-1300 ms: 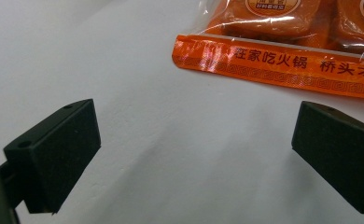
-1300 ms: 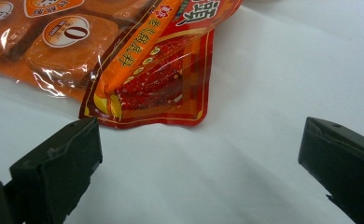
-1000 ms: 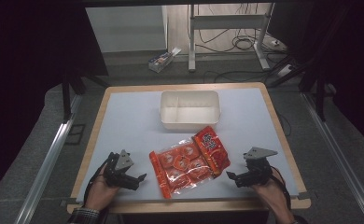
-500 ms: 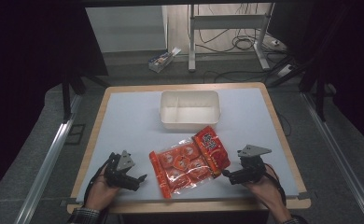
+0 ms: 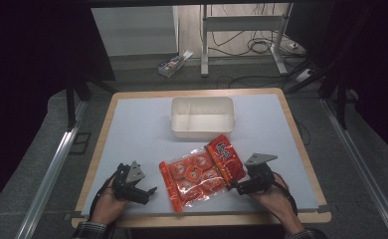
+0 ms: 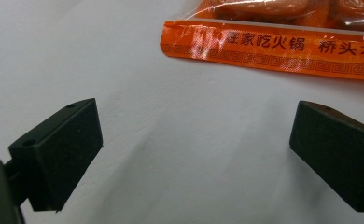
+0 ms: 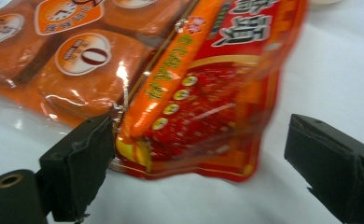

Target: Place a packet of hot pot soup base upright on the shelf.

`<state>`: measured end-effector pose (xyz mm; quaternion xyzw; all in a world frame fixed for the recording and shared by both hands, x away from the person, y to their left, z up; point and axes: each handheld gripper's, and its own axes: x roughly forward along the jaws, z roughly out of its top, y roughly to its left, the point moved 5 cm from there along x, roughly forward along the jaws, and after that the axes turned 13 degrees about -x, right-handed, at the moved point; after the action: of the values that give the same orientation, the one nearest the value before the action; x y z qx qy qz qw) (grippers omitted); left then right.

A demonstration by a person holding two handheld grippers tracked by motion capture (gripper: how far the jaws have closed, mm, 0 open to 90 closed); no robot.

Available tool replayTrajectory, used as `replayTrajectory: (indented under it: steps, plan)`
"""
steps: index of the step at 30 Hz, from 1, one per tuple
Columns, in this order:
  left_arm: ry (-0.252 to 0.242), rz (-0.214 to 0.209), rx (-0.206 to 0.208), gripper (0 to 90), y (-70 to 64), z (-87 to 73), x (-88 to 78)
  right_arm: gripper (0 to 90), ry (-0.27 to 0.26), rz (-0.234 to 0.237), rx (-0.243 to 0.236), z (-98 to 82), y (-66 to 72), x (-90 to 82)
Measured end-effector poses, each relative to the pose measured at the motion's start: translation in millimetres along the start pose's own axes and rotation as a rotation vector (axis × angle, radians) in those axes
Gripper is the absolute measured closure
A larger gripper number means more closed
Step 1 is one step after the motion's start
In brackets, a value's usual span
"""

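- While the left tool (image 5: pixel 135 185) sits parked near the worktop's (image 5: pixel 142 124) front edge with its jaws spread wide and nothing between them, the right tool (image 5: pixel 239 188) has crept in toward the snack packet (image 5: pixel 202 172) since a second ago.
- That packet, orange and red with round cakes showing through its clear part, lies flat on the worktop in front of the white tray (image 5: pixel 202 117), slightly overlapping its near wall in the high view; it looks unmoved from the earlier pictures.
- In the right gripper view the red end of the packet (image 7: pixel 203 107) now lies between the jaws, the left jaw just touching the packet's edge and the right jaw well clear of it.
- Those jaws have just been closing a little, yet they are not clamped: the right tool is released, with the packet merely inside the gap.
- My reading is that a grasp on the packet's right end is beginning, probably to lift it toward the tray.
- From the left gripper view the packet's orange sealed strip (image 6: pixel 269 46) lies ahead of the jaws, apart from them.
- A pinch on the thin, slippery foil edge could slide off, so the jaws likely need more of the packet.
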<state>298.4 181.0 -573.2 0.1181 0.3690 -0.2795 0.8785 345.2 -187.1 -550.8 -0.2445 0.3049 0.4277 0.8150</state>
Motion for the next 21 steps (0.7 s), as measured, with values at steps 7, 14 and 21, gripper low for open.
replayTrajectory:
  steps: [7, 14, 21]
  plan:
    - [0.012, 0.006, 0.018, 2.5, -0.3, -0.1, 0.6, 12.3, 0.001, 0.039, -0.025, 8.3, 6.3, 9.2]
    - [0.016, 0.008, 0.025, 2.7, -1.4, -0.4, 1.4, 20.7, -0.021, 0.064, 0.002, 18.7, 6.0, 15.6]
    - [0.021, 0.01, 0.034, 2.8, -1.6, -0.7, 1.6, 39.2, -0.043, 0.096, 0.002, 31.5, 1.2, 24.0]
